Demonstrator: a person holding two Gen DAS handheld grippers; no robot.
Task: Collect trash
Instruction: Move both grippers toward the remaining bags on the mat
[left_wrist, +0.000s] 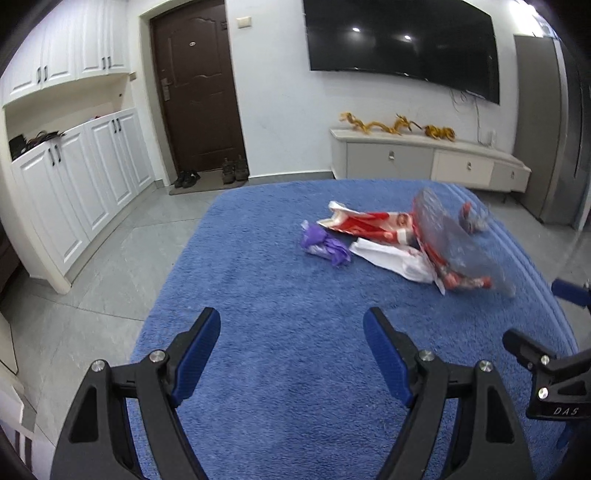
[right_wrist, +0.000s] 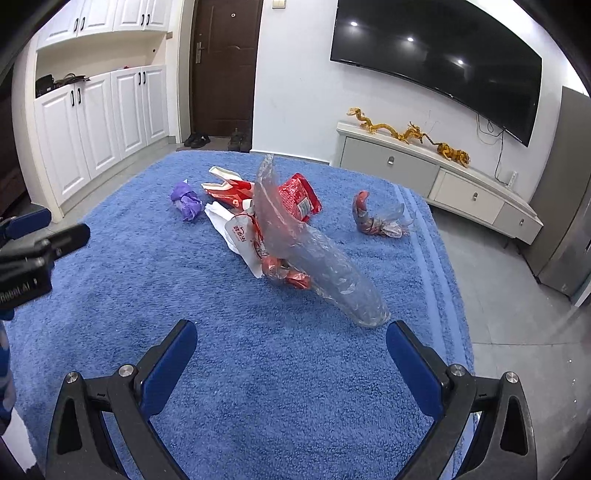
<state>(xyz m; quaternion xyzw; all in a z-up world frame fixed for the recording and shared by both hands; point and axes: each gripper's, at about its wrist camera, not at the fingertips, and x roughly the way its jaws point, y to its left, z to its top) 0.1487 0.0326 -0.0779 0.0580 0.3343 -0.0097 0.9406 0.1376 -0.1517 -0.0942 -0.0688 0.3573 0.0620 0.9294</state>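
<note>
Hovering over the near left part of the blue towel-covered counter (left_wrist: 280, 369): left gripper (left_wrist: 291, 354), jaws spread wide, released, grasping nothing, blue pads (left_wrist: 195, 354) facing each other above bare fabric. Showing also at the left edge of the right wrist view (right_wrist: 44, 240).

Lying farther out, toward the middle of the counter (right_wrist: 258, 369), well apart from both grippers: the trash. Sitting leftmost in the heap: crumpled purple wrapper (right_wrist: 186, 201) (left_wrist: 325, 245), just beside the rest. Lying next: red-and-white packet (right_wrist: 225, 186) (left_wrist: 365, 223), with white paper bag (right_wrist: 236, 232) (left_wrist: 391, 258) just in front of it. Leaning across those: long clear plastic sleeve (right_wrist: 314, 254) (left_wrist: 447, 240), one end raised, the other end resting on the counter near the right gripper's reach, blurred in the left wrist view. Peeking from beneath the sleeve: red snack packet (right_wrist: 299, 197) and crumpled red wrapper (right_wrist: 288, 275). Resting alone farther right, apart from the heap: curled red-and-clear wrapper (right_wrist: 376, 218).

Hanging over the near right part of the counter: right gripper (right_wrist: 291, 354), jaws also wide apart, released, holding nothing, the sleeve's near end lying just beyond its right pad (right_wrist: 413, 369). Entering the left wrist view at the right edge (left_wrist: 546, 354).

Standing behind, against the wall: low white cabinet (right_wrist: 436, 177) carrying golden dragon figures (right_wrist: 406, 133), dark television (right_wrist: 436, 59) mounted above.
</note>
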